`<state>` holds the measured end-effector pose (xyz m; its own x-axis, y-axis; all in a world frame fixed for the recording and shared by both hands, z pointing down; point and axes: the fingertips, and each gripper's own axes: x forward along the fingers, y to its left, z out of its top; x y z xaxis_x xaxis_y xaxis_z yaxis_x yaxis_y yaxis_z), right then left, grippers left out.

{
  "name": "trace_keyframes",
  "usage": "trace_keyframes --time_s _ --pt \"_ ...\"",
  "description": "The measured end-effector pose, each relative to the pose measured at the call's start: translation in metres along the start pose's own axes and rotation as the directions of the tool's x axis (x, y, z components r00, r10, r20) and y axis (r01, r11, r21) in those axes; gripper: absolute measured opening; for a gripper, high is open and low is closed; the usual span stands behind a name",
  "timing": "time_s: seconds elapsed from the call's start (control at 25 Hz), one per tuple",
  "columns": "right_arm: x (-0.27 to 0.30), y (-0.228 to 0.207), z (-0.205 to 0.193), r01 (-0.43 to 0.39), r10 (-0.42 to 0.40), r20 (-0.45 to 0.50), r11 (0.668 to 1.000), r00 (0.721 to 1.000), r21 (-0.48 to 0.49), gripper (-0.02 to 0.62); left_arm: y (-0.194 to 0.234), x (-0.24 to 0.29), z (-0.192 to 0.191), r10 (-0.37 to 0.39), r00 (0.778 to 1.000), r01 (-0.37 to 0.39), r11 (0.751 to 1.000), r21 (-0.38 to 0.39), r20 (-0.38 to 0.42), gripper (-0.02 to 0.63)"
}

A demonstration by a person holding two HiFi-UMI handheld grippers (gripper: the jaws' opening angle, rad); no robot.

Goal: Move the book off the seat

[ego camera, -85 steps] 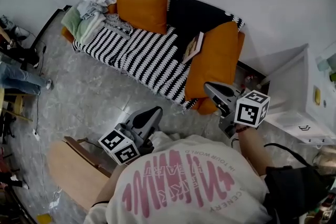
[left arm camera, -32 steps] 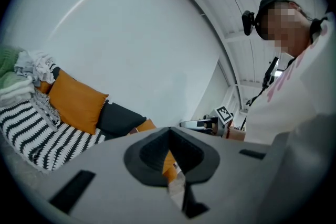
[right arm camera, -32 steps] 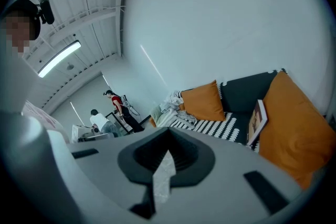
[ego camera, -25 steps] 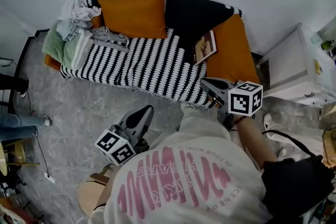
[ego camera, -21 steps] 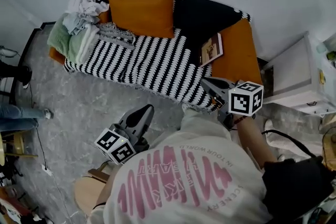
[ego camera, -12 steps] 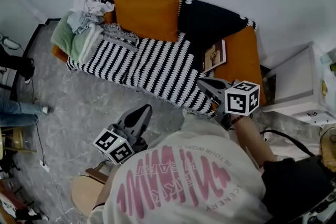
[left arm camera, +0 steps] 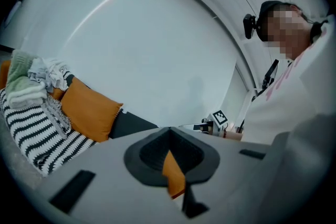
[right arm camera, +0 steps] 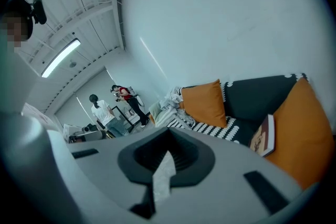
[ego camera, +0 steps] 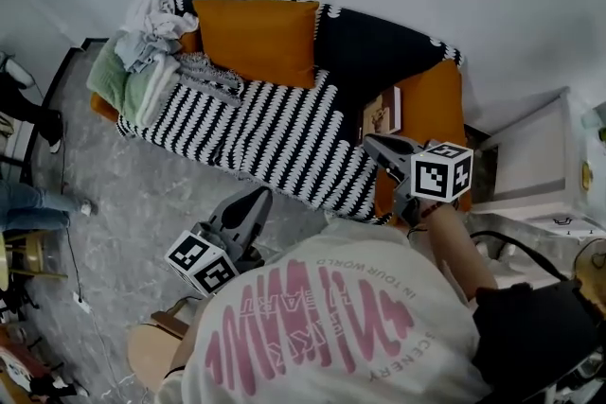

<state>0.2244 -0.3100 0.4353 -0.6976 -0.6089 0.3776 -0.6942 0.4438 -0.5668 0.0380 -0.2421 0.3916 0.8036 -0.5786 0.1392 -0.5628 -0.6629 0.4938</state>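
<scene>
The book (ego camera: pixel 382 112) lies on the sofa seat (ego camera: pixel 284 132), leaning against the orange cushion (ego camera: pixel 431 114) at the sofa's right end. In the right gripper view the book (right arm camera: pixel 264 136) shows at the right, propped on that cushion (right arm camera: pixel 304 128). My right gripper (ego camera: pixel 382 148) hangs just in front of the book, short of it, jaws shut and empty. My left gripper (ego camera: pixel 251 202) is over the floor before the striped cover, jaws together with nothing in them. Its own view, past the left gripper (left arm camera: pixel 169 134), takes in a second orange cushion (left arm camera: pixel 89 110).
A pile of clothes (ego camera: pixel 142 47) fills the sofa's left end beside an orange back cushion (ego camera: pixel 258 35). A white cabinet (ego camera: pixel 530 161) stands right of the sofa. A wooden stool (ego camera: pixel 151 350) is behind my left arm. Two people (right arm camera: pixel 102 110) stand far off.
Both grippers have drifted toward the sofa. The right one now sits closer to the book and the sofa's right end. Neither gripper's jaws have changed.
</scene>
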Motion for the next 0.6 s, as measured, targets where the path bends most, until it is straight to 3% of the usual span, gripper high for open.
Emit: trace_keyframes --time_s 0.6 --pt "0.015 -0.106 0.045 0.012 -0.010 -0.035 0.998 0.999 0.064 0.006 0.021 0.083 0.021 0.082 0.997 -0.082 0.997 0.007 0.000 0.009"
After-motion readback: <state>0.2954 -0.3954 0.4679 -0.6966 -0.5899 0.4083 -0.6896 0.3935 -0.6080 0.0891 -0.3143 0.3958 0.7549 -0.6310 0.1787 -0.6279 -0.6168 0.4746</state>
